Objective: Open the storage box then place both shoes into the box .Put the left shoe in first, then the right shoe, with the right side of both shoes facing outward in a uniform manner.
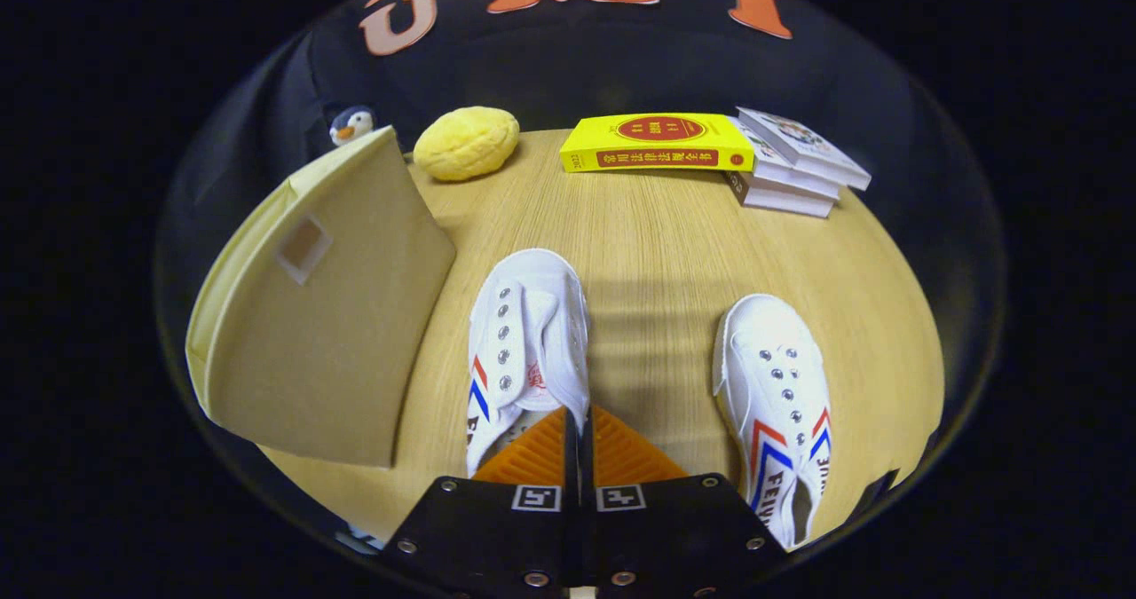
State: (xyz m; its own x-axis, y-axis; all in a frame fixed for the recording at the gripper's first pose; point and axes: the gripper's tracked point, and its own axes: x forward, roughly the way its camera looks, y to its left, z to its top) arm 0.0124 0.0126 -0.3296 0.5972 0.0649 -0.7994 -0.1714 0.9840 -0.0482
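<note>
Shoes first: the left-hand white shoe (pixel 524 342) lies just ahead of the gripper (pixel 579 435), whose fingers are pressed together on the right collar edge of that shoe. The other white shoe (pixel 779 404) sits well apart to the right, with red-blue chevrons and lettering that starts "FEIY". The beige storage box (pixel 328 315) stands to the left on the wooden table (pixel 657 244). Beyond lie a yellow bun-shaped toy (pixel 467 143), a yellow book (pixel 655 143), stacked books (pixel 794 169) and a penguin toy (pixel 351 124).
</note>
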